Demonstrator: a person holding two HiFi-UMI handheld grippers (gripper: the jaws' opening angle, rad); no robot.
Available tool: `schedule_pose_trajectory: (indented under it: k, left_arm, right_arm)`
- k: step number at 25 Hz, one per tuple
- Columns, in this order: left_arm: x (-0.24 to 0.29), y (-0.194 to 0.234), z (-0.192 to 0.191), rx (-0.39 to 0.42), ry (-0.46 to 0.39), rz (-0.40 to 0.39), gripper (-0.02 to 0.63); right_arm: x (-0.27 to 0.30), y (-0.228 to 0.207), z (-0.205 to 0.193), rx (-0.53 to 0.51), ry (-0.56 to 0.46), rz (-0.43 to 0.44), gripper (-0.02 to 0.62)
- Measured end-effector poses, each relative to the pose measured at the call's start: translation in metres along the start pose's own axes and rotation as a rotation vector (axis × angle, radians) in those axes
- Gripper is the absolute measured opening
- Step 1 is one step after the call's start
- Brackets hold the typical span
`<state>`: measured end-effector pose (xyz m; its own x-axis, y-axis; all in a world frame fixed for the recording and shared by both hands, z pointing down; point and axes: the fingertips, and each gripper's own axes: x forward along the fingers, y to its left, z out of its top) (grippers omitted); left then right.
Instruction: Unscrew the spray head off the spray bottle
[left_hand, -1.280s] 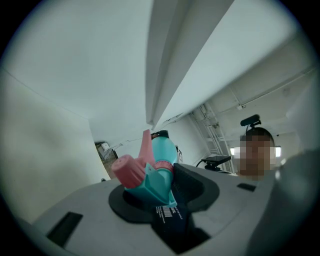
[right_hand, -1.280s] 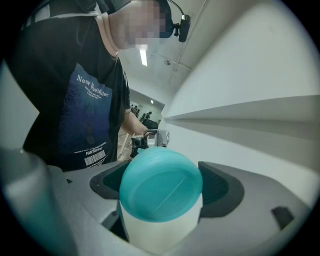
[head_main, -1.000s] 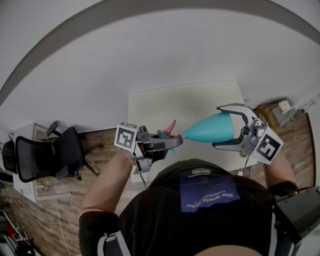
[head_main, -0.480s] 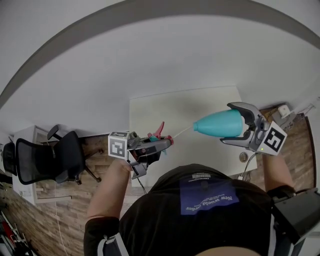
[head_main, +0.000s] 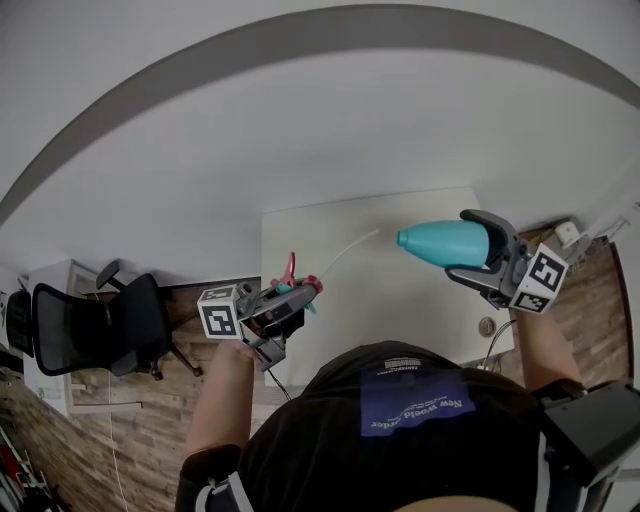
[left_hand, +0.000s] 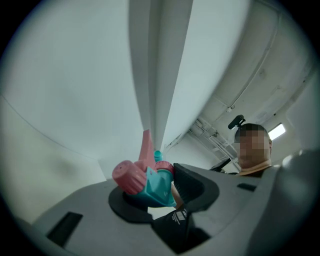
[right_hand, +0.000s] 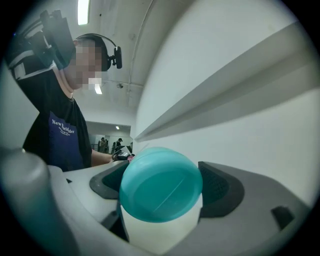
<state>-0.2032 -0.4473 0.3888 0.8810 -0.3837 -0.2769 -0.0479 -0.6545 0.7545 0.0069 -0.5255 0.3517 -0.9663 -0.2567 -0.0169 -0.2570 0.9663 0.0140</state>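
Grips pink-and-teal plastic spray head in left gripper, teal tapered plastic bottle in right gripper, well apart.

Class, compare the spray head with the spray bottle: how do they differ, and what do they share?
The spray head is small, pink and teal; the spray bottle is larger and teal. The head sits in the left gripper, the bottle in the right gripper. The head trails a thin tube; the bottle shows none. Both are gripped, apart.
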Motion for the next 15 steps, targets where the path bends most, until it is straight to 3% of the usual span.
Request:
schedule_pose_trajectory:
  k: [11, 15]
  left_arm:
    - [-0.019, 0.010, 0.026, 0.196, -0.251, 0.112, 0.138]
    - [-0.017, 0.020, 0.024, 0.256, -0.288, 0.173, 0.138]
  right_arm:
    - [0.001, -0.030, -0.026, 0.304, -0.061, -0.128, 0.426]
    - [0.000, -0.041, -0.035, 0.415, -0.094, -0.164, 0.428]
